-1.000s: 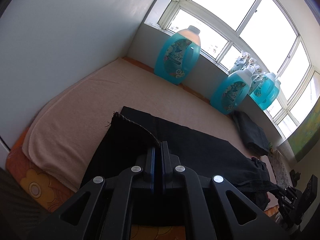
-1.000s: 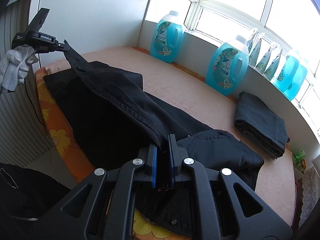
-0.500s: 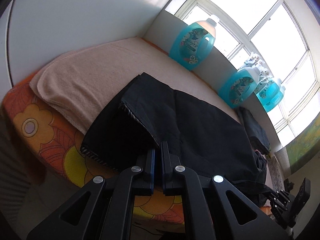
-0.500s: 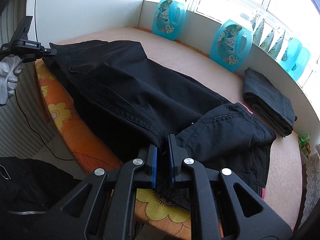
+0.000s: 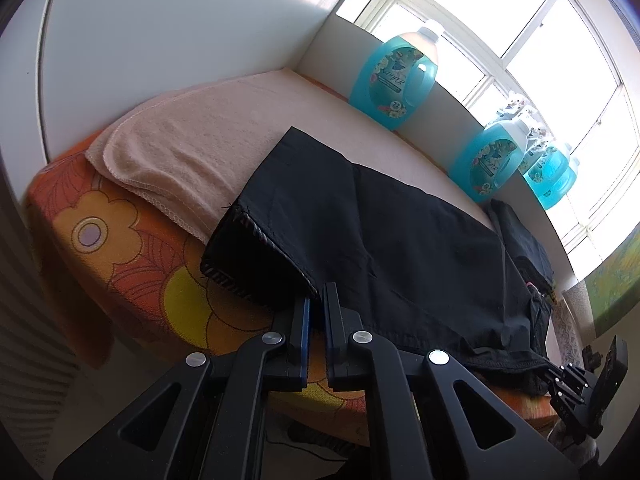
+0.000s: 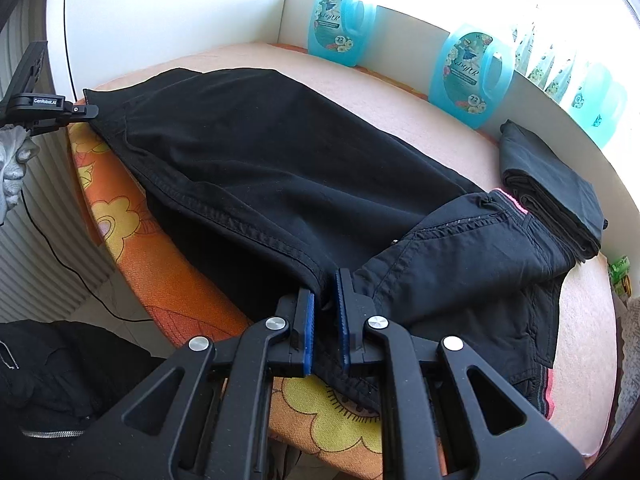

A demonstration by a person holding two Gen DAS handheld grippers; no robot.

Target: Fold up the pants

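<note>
Black pants lie lengthwise on the padded surface, one leg folded over the other, with the waist bunched at the right. They show in the left wrist view too. My left gripper is at the leg hem at the front edge, its jaws slightly parted, with the hem corner just at the fingertips. My right gripper sits at the crotch seam near the front edge, its jaws slightly parted with the seam fabric between them. The left gripper also shows at the far left of the right wrist view.
A pink towel covers the orange flowered pad. Blue detergent bottles stand along the window ledge. A folded dark stack lies at the right. Dark clothing lies below the front edge at the left.
Both grippers came down and back toward the front edge, laying the lifted leg flat on the other. Both pairs of jaws have parted slightly from fully shut.
</note>
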